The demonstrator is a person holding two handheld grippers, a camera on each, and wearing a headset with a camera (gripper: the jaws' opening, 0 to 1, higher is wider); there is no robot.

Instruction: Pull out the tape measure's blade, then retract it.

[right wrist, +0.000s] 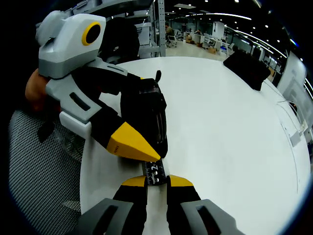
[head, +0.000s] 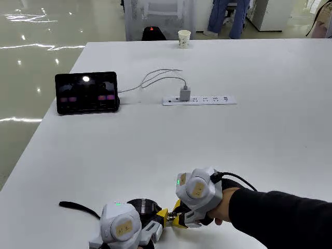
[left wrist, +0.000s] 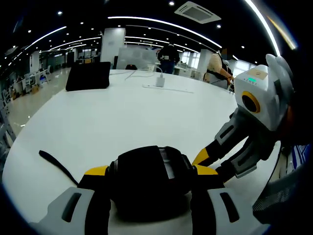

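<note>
White, smooth tabletop [head: 155,145] carries everything I am working with. Closest to me, my left gripper [left wrist: 150,172] is closed around the tape measure [left wrist: 151,178], a rounded black case resting on the table at the near edge. I judge that the clamp is there to anchor the case against the pull. My right gripper [right wrist: 156,181] has its yellow-tipped jaws nipped nearly together on the blade [right wrist: 154,171], a thin dark strip with pale numerals, only a short stub of it out of the case. A limp black strap [head: 78,207] trails off to the left. Farther off sit a glossy dark tablet [head: 86,92], a flat white power strip [head: 199,100] and, farthest, a paper cup [head: 184,38].
</note>
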